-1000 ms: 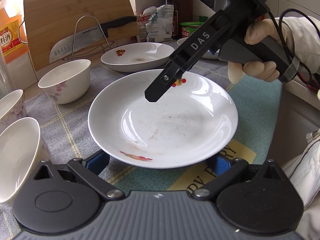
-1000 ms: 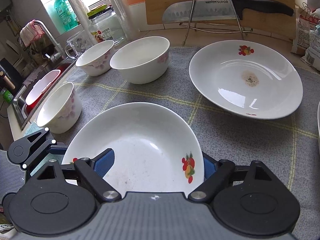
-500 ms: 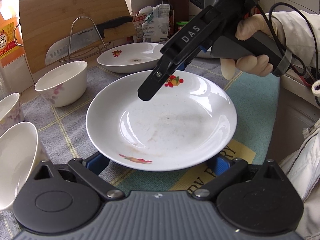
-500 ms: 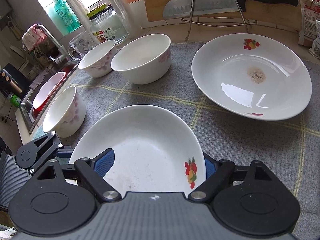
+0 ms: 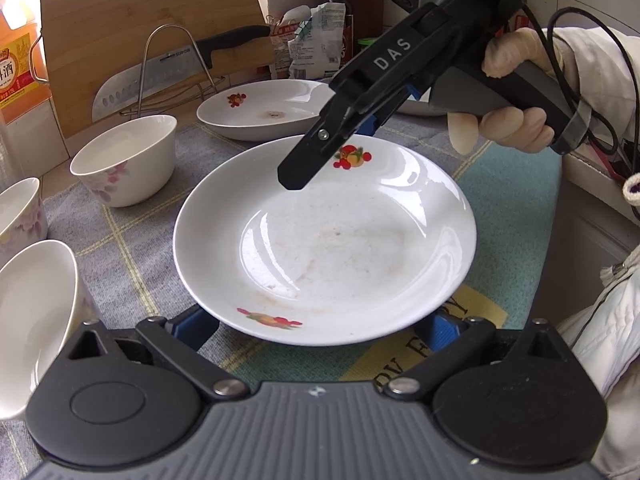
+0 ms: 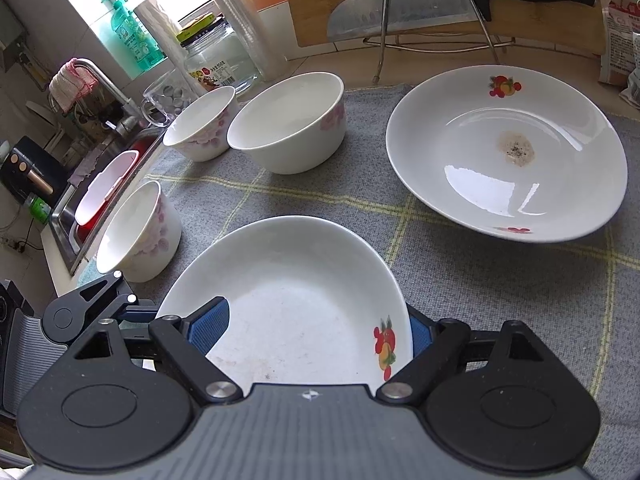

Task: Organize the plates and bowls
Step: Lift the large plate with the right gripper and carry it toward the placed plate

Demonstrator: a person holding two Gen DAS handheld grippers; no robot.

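Observation:
A white plate with fruit prints (image 5: 324, 240) is held above the grey mat. My left gripper (image 5: 316, 326) has its blue pads (image 5: 196, 326) under the plate's near rim; the fingertips are hidden beneath it. My right gripper (image 5: 340, 140) reaches in from the right, one finger over the plate's far rim. In the right wrist view the same plate (image 6: 296, 300) fills the space between the right gripper's blue pads (image 6: 210, 326). A second fruit-print plate (image 6: 508, 152) with a brown stain lies on the mat at the back. Three white floral bowls (image 6: 288, 120) (image 6: 200, 122) (image 6: 136, 232) stand to the left.
A cutting board (image 5: 152, 28) and a cleaver on a wire rack (image 5: 176, 68) stand behind the mat. Bottles and snack bags (image 5: 316, 36) crowd the back right. A sink with a red basin (image 6: 104, 188) lies left. The grey mat (image 6: 480, 280) covers the counter.
The plate has risen slightly and shifted toward the back plate. The right gripper has moved further over the plate's far rim. The bowls have stayed put.

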